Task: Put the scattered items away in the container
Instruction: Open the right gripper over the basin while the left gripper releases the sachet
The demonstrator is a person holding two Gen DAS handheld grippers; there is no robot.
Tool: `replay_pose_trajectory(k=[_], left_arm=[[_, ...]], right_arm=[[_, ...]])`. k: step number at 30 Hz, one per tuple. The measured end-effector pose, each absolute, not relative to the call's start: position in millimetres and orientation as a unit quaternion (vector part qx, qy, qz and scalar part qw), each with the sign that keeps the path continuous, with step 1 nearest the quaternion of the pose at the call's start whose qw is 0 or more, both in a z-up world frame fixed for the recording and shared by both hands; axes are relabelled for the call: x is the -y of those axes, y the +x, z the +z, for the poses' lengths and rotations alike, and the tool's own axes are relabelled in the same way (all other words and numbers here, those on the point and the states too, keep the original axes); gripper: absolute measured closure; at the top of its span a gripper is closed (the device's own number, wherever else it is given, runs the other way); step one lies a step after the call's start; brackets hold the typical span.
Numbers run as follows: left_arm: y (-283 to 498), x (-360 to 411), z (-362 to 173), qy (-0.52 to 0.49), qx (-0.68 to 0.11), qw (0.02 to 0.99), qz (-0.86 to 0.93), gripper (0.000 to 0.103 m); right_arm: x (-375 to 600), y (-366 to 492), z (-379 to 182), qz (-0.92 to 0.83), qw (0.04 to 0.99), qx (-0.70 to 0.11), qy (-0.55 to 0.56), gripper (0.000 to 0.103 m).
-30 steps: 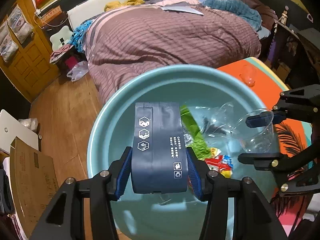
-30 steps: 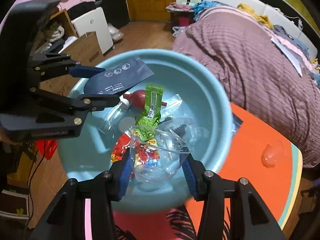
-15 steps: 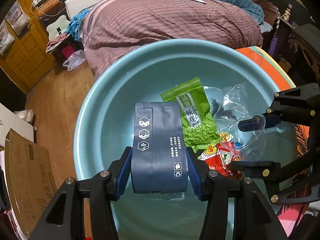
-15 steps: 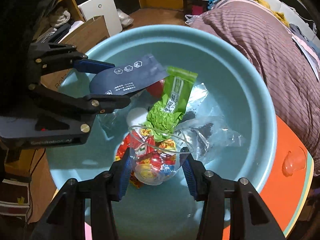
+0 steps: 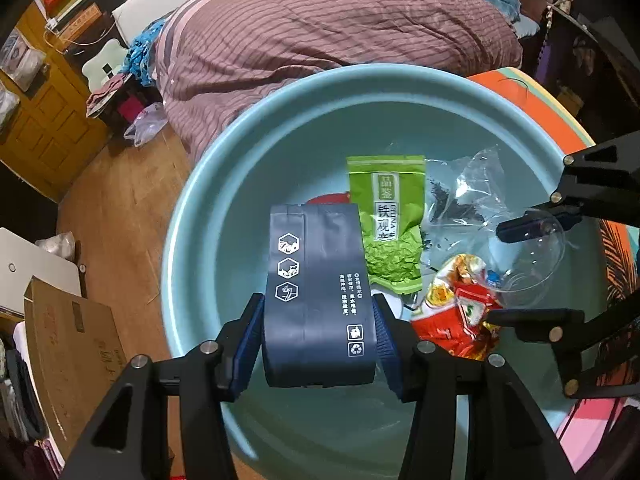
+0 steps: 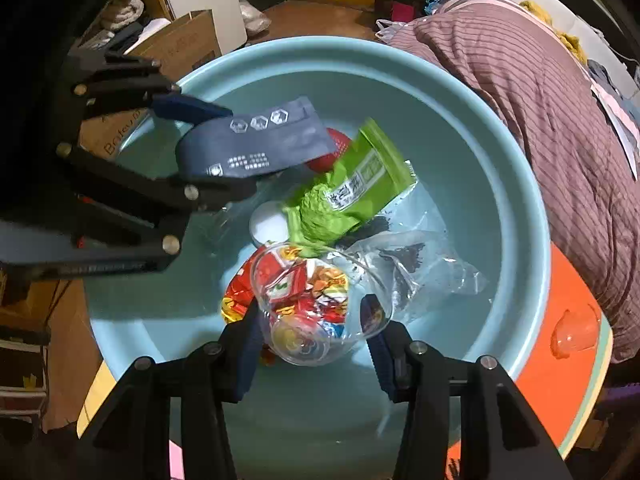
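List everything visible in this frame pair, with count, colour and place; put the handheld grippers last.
basin: 1, light blue, on the table, holding most items
dark pouch: 1, navy with white print, held above the basin
clear cup: 1, transparent, held over the basin
green tea packet: 1, bright green, lying in the basin
snack wrappers: a few, red and yellow, in the basin
clear plastic bag: 1, transparent with dark bits, in the basin
red object: 1, partly hidden under the pouch
table: 1, orange top, under the basin
small clear piece: 1, on the table outside the basin
bed: 1, mauve striped cover, behind
cardboard box: 1, brown, on the floor
left gripper: black, blue-padded jaws shut on the pouch
right gripper: same, jaws shut on the cup
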State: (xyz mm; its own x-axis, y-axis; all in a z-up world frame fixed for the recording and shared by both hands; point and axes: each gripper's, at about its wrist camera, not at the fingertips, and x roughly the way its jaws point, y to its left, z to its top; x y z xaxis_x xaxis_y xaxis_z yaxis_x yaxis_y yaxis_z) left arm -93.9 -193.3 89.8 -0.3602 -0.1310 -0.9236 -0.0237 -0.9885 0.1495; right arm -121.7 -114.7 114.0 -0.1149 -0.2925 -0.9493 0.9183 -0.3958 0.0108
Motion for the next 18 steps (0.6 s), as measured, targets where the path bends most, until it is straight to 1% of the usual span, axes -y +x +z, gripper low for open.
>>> replay_pose_trajectory(k=[6,8,12,14,16,17,18], left_arm=[[-93.1,199.0,93.7,0.567,0.057,0.033,-0.821,0.046],[-92.7,198.5,93.3,0.57,0.055,0.032,-0.819,0.044],[-91.7,195.2,93.4,0.573,0.053,0.027,-0.818,0.035],[-91.7,194.0,96.3,0.571,0.051,0.026,-0.819,0.031],[-90.7,192.8,100.3,0.568,0.05,0.025,-0.821,0.023],[-90.1,192.2,102.6,0.566,0.048,0.024,-0.822,0.02],[-89.4,191.8,104.8,0.565,0.046,0.023,-0.824,0.017]], right_arm=[[112.2,-124.2,119.3,-0.676,0.444,-0.321,0.493,0.051],[111.1,-123.3,119.2,-0.675,0.444,-0.322,0.493,0.05],[107.7,-122.3,120.1,-0.678,0.444,-0.317,0.493,0.039],[105.9,-121.8,121.4,-0.679,0.443,-0.317,0.492,0.037],[103.6,-121.1,123.5,-0.68,0.444,-0.316,0.491,0.032],[102.1,-120.9,124.9,-0.68,0.445,-0.314,0.491,0.029],[100.2,-120.9,126.6,-0.681,0.445,-0.31,0.491,0.023]])
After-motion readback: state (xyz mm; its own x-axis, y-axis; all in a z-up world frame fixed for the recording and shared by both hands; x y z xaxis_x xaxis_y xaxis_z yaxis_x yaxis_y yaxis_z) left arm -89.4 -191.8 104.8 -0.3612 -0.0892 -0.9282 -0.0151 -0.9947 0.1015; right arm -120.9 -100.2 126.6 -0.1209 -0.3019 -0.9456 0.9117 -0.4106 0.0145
